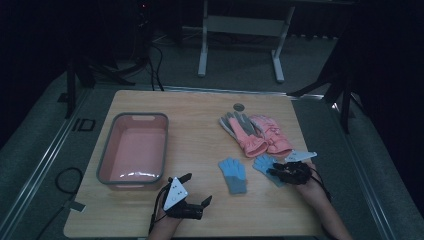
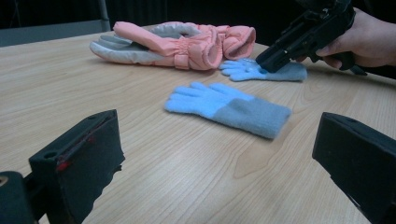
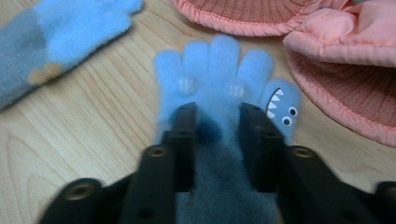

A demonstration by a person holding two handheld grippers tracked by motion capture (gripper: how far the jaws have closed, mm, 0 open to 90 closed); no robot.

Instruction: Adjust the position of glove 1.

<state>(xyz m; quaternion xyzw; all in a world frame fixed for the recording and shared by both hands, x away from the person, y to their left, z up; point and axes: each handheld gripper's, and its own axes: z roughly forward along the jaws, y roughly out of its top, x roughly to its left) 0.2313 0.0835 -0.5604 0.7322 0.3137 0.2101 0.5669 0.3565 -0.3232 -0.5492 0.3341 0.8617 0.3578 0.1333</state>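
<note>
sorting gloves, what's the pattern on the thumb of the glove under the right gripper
A shark face on the blue glove: white teeth, two eyes, clearest in the right gripper view.

our right gripper (image 1: 280, 169) rests on a blue glove (image 1: 265, 165) near the desk's (image 1: 200, 125) right edge. our left gripper (image 1: 196, 190) sits by the near edge, jaws apart.

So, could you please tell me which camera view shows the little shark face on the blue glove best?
The right gripper view: the shark face, with teeth and eyes, sits on the thumb of the blue glove, just beside the right gripper. The left gripper view shows that glove only as a distant shape, and the high view shows it too small to make out the face.
</note>
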